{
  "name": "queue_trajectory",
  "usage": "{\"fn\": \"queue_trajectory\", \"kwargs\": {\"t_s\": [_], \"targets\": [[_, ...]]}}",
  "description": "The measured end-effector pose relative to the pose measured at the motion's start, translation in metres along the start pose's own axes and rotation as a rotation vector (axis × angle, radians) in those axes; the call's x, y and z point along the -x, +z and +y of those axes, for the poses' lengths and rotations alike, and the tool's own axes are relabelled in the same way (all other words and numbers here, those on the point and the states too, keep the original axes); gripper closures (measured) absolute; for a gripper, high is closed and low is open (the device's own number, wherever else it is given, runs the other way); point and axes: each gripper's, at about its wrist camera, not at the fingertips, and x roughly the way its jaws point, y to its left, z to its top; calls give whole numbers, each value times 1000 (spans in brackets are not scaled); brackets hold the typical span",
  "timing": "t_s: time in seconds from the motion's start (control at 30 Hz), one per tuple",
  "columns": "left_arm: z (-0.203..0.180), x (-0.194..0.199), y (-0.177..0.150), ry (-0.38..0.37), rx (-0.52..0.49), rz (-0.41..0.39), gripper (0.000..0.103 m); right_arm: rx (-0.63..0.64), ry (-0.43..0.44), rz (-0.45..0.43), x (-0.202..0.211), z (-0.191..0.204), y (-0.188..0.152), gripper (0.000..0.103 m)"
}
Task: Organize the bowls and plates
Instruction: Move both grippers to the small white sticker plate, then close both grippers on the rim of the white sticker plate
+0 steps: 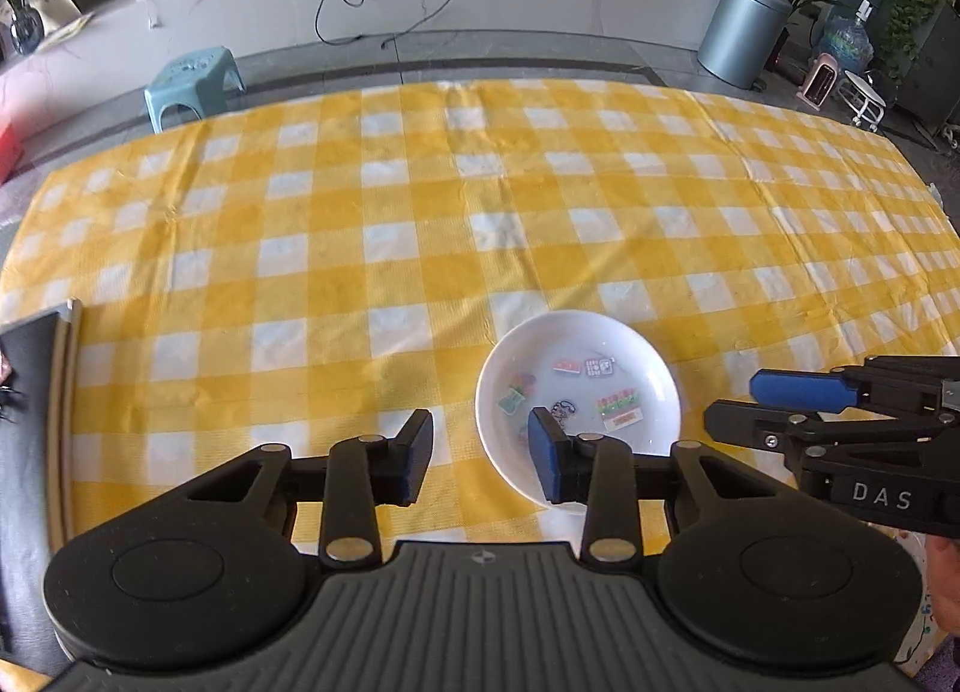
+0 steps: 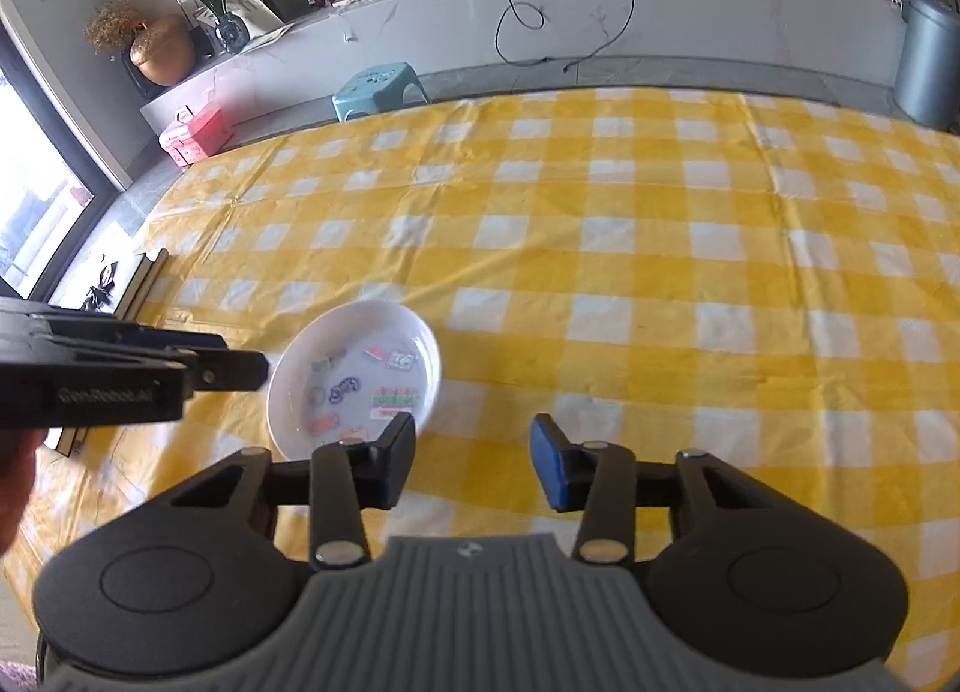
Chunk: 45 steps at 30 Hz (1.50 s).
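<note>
Tablecloth [image 1: 372, 200] in yellow and white check covered the whole work surface, and I judged it was spread so the white crockery would stand out against it. Near its close edge sat the one piece I could see, a shallow white plate [image 1: 579, 356] with small coloured pictures printed inside, lying flat and upright on the cloth, with nothing stacked on it or under it. No bowl showed in either view. I had the left gripper [image 1: 480, 461] hanging over the plate's left rim, its right finger above the dish and its left finger over bare cloth; its jaws stood apart with nothing between them. The right gripper [image 2: 474, 467] flanked the plate from the other side, likewise parted and empty, its left finger just over the plate's near rim. I read that placing as bracketing the dish from both sides, so that either tool could take the rim. Neither gripper touched it, as far as I could tell.
</note>
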Motion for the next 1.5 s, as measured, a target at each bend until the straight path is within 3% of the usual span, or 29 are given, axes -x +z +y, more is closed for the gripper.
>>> {"fn": "queue_trajectory", "kwargs": {"t_s": [0.3,0.47,0.53,0.63,1.1,1.3,1.5], "targets": [[8,-17,-4,-10,26,24,78,-39,-2,22,-23,6,3,72],[8,-17,-5,-34,26,12,89,-42,-1,18,-27,10,3,82],[7,-16,-5,-34,25,11,95,-48,7,19,-30,12,4,92],[5,-16,-5,-24,24,9,95,-69,22,21,-32,12,3,98],[-15,9,-7,0,31,-8,97,-77,5,-8,-8,14,-4,100],[-38,39,-9,5,12,-59,99,-92,18,-56,25,9,-12,100],[-85,76,-17,56,-28,-116,100,-126,36,-110,71,-4,-29,100]]}}
